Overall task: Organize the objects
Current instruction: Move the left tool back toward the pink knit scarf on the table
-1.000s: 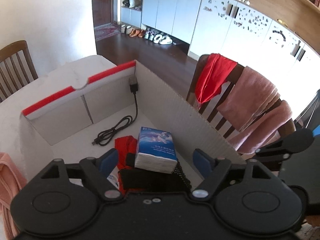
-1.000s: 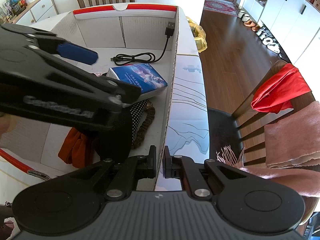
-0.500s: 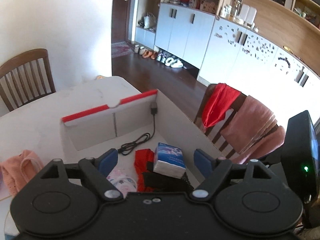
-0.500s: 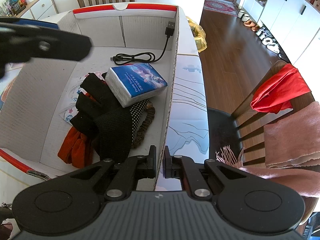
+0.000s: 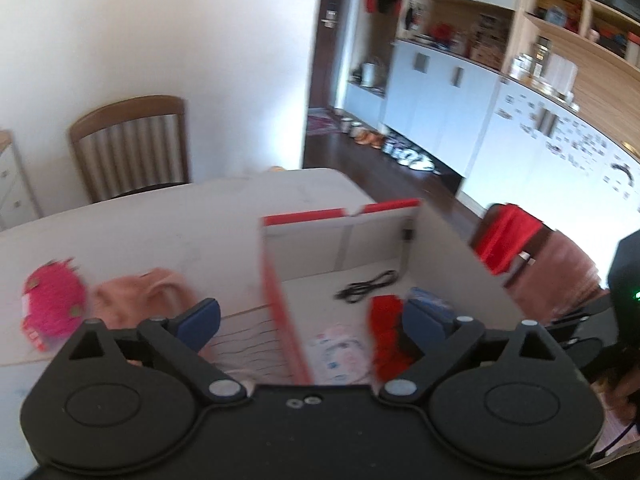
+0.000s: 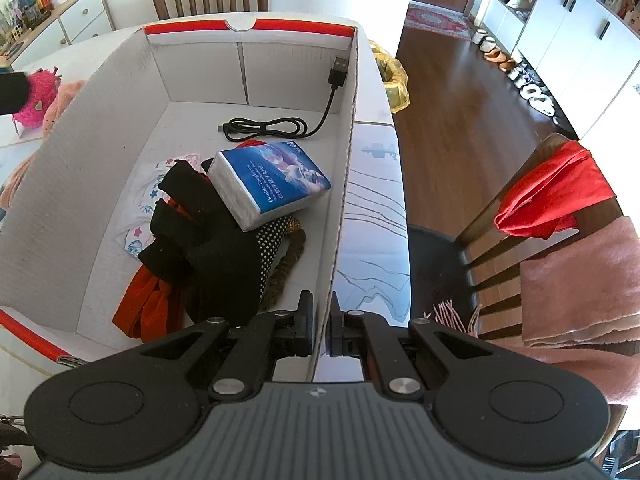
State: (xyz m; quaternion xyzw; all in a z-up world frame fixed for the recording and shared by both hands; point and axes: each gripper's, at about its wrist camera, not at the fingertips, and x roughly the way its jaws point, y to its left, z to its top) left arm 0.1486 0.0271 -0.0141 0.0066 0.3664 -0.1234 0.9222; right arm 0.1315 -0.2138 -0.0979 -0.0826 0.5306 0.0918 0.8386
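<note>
A: Objects to be sorted are split between the white cardboard box (image 6: 100,184) and the surface (image 5: 160,232) outside it. Going left to right in the right wrist view: a star-print cloth (image 6: 140,196) at nine o'clock on the box floor, an orange cloth (image 6: 148,312) at seven, black gloves (image 6: 208,248) in the middle with a tissue pack (image 6: 268,184) leaning on them, and a black USB cable (image 6: 276,124) at twelve.

B: So what is left?

A: In the left wrist view a pink fuzzy thing (image 5: 54,304) and a peach cloth (image 5: 148,296) lie on the surface at nine o'clock from the box, outside its left wall. I judge those come next.

B: And the fingers?

A: The left gripper (image 5: 312,320) has just been opening; its fingers are spread wide, empty, over the box's left wall. The right gripper (image 6: 320,324) has its fingers pressed on the right wall's edge, pinching it.

B: Anything in the way?

A: That red-edged left wall stands between the box and the leftovers. A chair (image 6: 520,240) draped with red cloth and pink towels stands at three o'clock, off the surface.
</note>
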